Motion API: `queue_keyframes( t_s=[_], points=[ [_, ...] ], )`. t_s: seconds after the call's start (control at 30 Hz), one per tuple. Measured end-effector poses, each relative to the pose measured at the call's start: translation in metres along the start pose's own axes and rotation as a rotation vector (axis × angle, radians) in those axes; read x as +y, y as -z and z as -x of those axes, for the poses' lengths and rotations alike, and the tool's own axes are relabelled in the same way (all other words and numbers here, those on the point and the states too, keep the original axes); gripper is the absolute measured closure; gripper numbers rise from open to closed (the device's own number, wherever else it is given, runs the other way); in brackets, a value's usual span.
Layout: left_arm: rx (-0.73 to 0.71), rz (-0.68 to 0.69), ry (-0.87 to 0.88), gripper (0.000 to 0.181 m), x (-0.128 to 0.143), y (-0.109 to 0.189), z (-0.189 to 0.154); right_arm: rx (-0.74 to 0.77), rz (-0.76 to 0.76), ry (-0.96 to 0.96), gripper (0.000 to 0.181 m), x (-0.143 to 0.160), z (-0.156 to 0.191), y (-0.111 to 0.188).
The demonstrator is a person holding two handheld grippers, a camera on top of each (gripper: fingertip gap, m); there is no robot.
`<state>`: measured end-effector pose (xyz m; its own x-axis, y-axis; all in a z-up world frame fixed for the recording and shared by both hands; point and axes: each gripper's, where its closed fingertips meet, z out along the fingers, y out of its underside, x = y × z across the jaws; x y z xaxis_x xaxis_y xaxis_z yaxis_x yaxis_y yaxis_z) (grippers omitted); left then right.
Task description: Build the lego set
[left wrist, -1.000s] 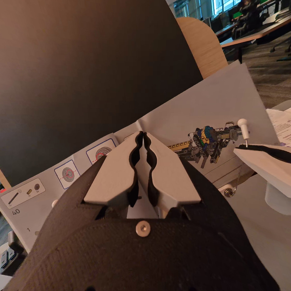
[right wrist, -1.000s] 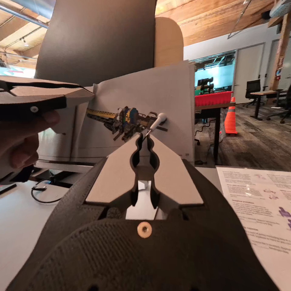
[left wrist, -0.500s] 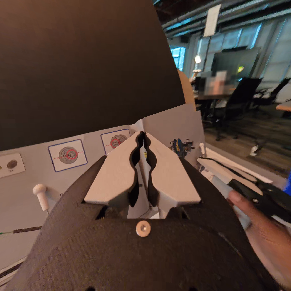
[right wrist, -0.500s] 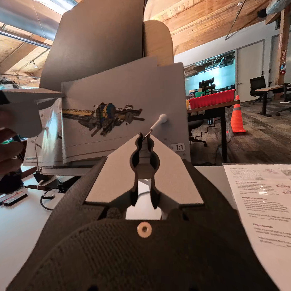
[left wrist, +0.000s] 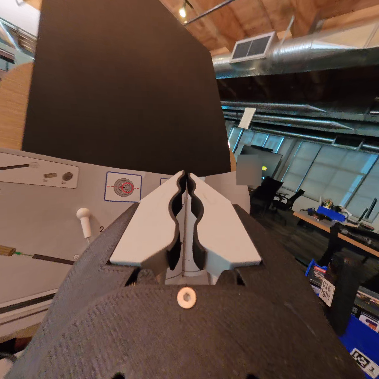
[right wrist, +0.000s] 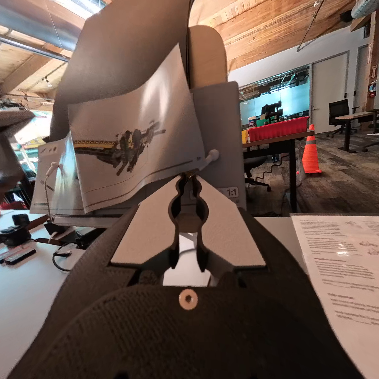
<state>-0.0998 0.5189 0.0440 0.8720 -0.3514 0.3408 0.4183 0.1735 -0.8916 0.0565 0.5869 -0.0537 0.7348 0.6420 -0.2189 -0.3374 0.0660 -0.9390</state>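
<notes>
The instruction booklet (right wrist: 221, 123) stands open on a stand. One page (right wrist: 133, 114) with a model picture is lifted and curls over toward the left. My right gripper (right wrist: 187, 176) is shut on the thin stem of a white pin (right wrist: 213, 152), just below that page's lower right corner. My left gripper (left wrist: 186, 176) is shut in front of the booklet's spine, its tips together; a thin grey edge shows between its fingers. A second white pin (left wrist: 83, 213) sticks in the left page (left wrist: 41, 225), and it also shows in the right wrist view (right wrist: 52, 165).
A black panel (left wrist: 123, 92) rises behind the booklet. A printed sheet (right wrist: 338, 266) lies on the white table (right wrist: 24, 287) at the right. A small camera (right wrist: 19, 221) and a cable (right wrist: 61, 258) lie at the left. An orange cone (right wrist: 310, 151) stands beyond. Tip to tip, the grippers are about 20 cm apart.
The right-hand page has come off the stack and curls leftward. My right gripper has kept the white pin. My left gripper has swung left across the booklet and tilted up.
</notes>
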Motion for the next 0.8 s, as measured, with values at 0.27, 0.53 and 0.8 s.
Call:
queue_keyframes(
  t_s=[0.27, 0.53, 0.8],
  points=[
    [-0.041, 0.076, -0.134, 0.181, 0.011, 0.023, -0.007, -0.014, 0.064, 0.162, 0.152, 0.000, 0.010, -0.001],
    [-0.071, 0.143, -0.292, 0.181, 0.020, 0.048, -0.008, -0.116, 0.137, 0.214, 0.143, 0.000, 0.013, 0.005],
    [-0.040, 0.193, -0.333, 0.181, 0.046, 0.048, -0.023, -0.140, 0.161, 0.197, 0.151, -0.027, 0.015, 0.010]
  ],
)
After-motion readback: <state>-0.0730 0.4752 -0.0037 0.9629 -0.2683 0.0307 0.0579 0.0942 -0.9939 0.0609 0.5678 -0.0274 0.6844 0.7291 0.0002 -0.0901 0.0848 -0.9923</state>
